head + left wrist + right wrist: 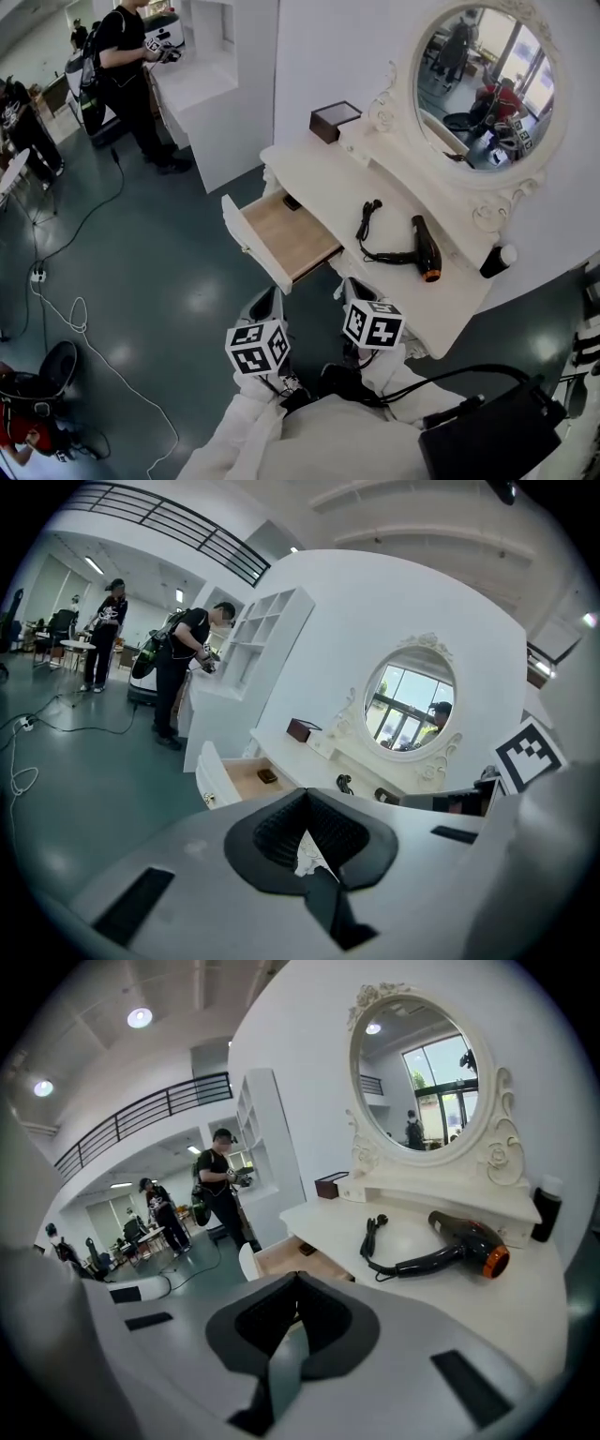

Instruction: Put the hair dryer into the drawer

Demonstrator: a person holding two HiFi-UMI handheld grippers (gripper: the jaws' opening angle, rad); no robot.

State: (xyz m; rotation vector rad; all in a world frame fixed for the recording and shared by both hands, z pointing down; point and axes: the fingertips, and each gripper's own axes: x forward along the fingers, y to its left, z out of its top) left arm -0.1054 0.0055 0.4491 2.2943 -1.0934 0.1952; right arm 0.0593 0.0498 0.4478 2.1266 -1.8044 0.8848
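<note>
Claws: left gripper (266,302) and right gripper (353,292) both pressed together, empty.
Around: open drawer (281,236) holds a small dark item (292,202).
Hair dryer (424,246): flat on vanity (319,169), orange end toward front edge, handle toward drawer.

Dryer (424,251) lies on table (319,164), right of the open drawer (281,234). Cord (368,225) trails left of dryer. Bottle (499,260) stands near dryer's right. Mirror (487,84) behind both. Box (334,120) at back left. Small item (292,202) in drawer, at its back.
</note>
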